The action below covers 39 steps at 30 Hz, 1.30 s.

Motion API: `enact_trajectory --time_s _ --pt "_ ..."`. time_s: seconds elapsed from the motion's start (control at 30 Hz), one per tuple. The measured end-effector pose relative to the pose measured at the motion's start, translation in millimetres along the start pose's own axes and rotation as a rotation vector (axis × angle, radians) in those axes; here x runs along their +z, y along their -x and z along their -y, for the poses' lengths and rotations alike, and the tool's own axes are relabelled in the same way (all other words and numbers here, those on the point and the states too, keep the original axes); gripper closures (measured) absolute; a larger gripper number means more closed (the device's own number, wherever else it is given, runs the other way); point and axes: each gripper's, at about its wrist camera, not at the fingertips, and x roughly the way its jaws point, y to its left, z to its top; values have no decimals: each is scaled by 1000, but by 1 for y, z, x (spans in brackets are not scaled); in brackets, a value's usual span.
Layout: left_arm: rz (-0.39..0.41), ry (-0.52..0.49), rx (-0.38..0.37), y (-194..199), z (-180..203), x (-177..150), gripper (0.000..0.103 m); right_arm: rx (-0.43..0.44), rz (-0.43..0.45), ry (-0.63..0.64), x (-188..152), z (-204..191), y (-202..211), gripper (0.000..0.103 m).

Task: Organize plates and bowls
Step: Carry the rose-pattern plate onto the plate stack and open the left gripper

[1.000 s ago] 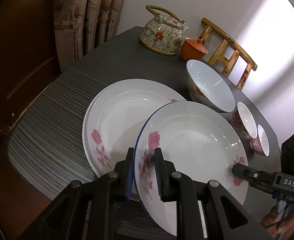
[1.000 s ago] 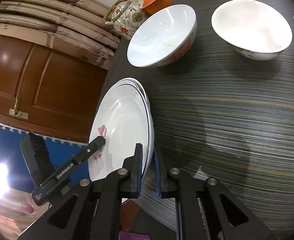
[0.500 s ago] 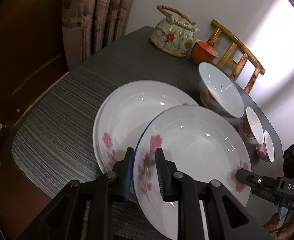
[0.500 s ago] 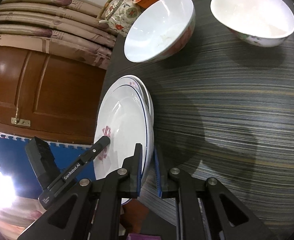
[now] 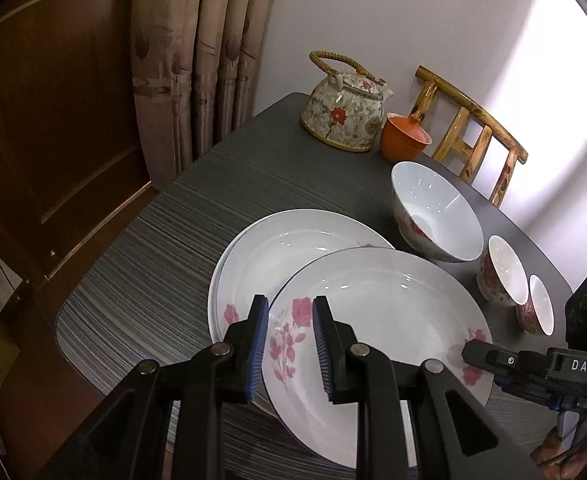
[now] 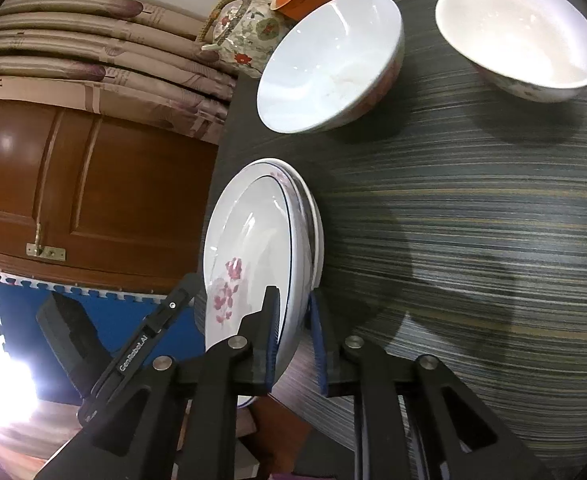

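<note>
A white plate with pink roses [image 5: 377, 320] is held tilted over a stack of like plates [image 5: 277, 248] on the dark table. My left gripper [image 5: 289, 344] is shut on its near rim. My right gripper [image 6: 295, 340] is shut on the opposite rim of the same plate [image 6: 249, 248]; it shows at the right in the left wrist view [image 5: 533, 360]. A large white bowl [image 5: 433, 216] stands beyond the plates, with two small rose bowls [image 5: 501, 276] to its right. The right wrist view shows the large bowl [image 6: 329, 64] and a second white bowl [image 6: 521, 36].
A floral teapot [image 5: 341, 108] and an orange lidded cup [image 5: 403, 140] stand at the table's far end. A wooden chair back [image 5: 473, 128] is behind them. Curtains [image 5: 197, 60] and a wooden door [image 5: 45, 120] are to the left. The table edge [image 5: 93, 328] is near the plates.
Both grippers have carried the held plate further over the stack and lowered it. The view has pulled back a little from the table.
</note>
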Motion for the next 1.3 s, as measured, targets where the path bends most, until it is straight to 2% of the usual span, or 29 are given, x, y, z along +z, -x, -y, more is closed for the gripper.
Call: enact_trajectory --time_s 0.67,0.93,1.3 --pt "-34 -24 -9 -6 7 -3 80 4 8 15 0 -7 -2 85" --pt "-40 -25 -15 -6 7 -3 80 -4 32 69 -5 -21 2 85" --pt "-60 -39 -25 -10 11 -7 80 4 40 23 -11 -3 5 83"
